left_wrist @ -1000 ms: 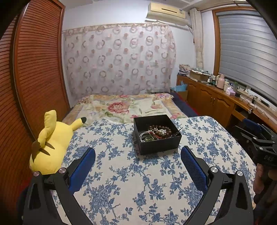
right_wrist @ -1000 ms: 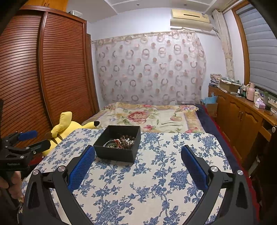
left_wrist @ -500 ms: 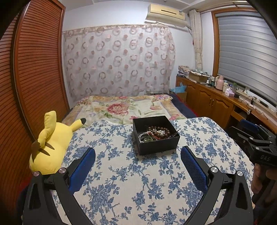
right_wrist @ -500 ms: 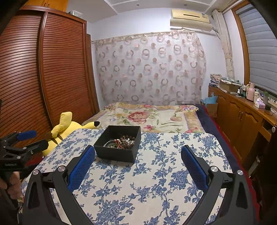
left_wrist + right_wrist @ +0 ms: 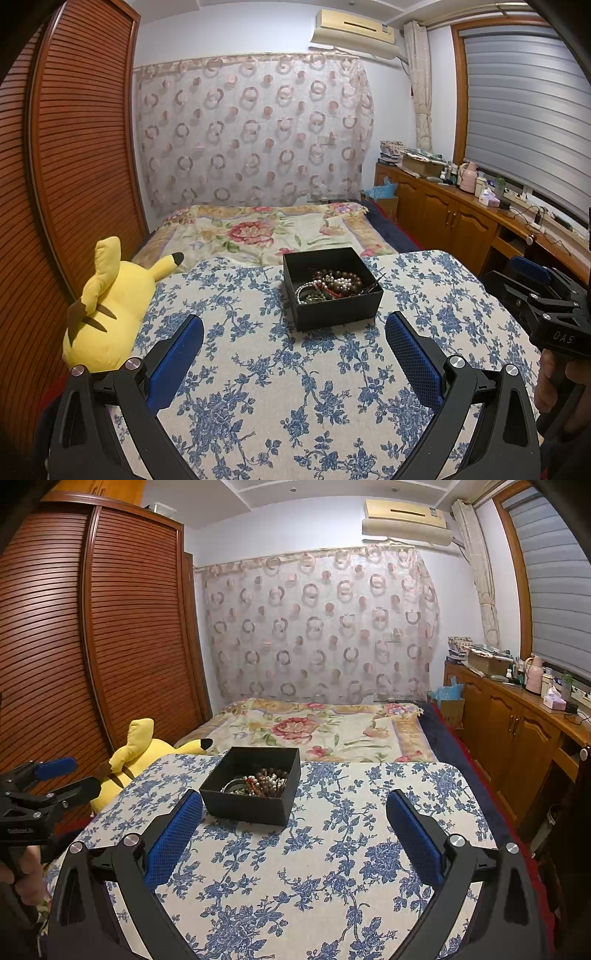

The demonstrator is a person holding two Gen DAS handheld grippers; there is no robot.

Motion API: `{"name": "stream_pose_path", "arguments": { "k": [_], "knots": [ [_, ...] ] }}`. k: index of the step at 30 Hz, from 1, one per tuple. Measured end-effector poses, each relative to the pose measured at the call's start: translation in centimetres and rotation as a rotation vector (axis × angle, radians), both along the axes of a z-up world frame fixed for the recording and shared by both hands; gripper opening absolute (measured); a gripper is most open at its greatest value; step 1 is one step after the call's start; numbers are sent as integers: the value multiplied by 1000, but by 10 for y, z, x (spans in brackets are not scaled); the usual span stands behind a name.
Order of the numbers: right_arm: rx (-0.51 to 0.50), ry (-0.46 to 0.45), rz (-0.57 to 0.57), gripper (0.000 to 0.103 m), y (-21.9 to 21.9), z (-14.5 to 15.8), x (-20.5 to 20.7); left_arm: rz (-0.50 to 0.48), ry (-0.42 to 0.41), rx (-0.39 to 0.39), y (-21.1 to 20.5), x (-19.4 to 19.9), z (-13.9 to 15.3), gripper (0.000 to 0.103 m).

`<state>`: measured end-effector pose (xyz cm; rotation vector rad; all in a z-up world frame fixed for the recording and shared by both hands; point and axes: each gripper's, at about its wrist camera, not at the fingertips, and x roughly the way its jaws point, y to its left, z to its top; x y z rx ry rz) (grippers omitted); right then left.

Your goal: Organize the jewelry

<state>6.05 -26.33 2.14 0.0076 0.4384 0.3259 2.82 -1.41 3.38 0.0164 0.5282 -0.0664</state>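
A black open box [image 5: 332, 288] stands on the table with the blue-flowered cloth [image 5: 314, 387]. It holds a heap of bead bracelets and necklaces [image 5: 332, 284], brown, white, red and green. It also shows in the right wrist view [image 5: 253, 786], with the beads [image 5: 262, 781] inside. My left gripper [image 5: 293, 332] is open and empty, just short of the box. My right gripper [image 5: 293, 812] is open and empty, the box ahead and to its left. Each gripper shows at the edge of the other's view: the right gripper [image 5: 532, 280] and the left gripper [image 5: 62, 771].
A yellow plush toy [image 5: 107, 306] lies at the table's left edge. A bed with a flowered cover [image 5: 266, 232] lies beyond the table. A slatted wooden wardrobe [image 5: 92, 646] is on the left, wooden cabinets [image 5: 461, 221] with clutter on the right.
The left gripper's view has shifted slightly, so the box sits a little higher and more to the left in it. The right gripper is nearly still. Both stay open.
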Motion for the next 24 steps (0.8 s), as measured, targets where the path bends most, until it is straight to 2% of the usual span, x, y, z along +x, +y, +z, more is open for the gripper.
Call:
{"name": "stream_pose_path", "arguments": {
  "k": [24],
  "knots": [
    [1, -2, 0, 100, 0, 0, 0, 5, -8, -6, 1, -4, 4, 95]
  ]
}}
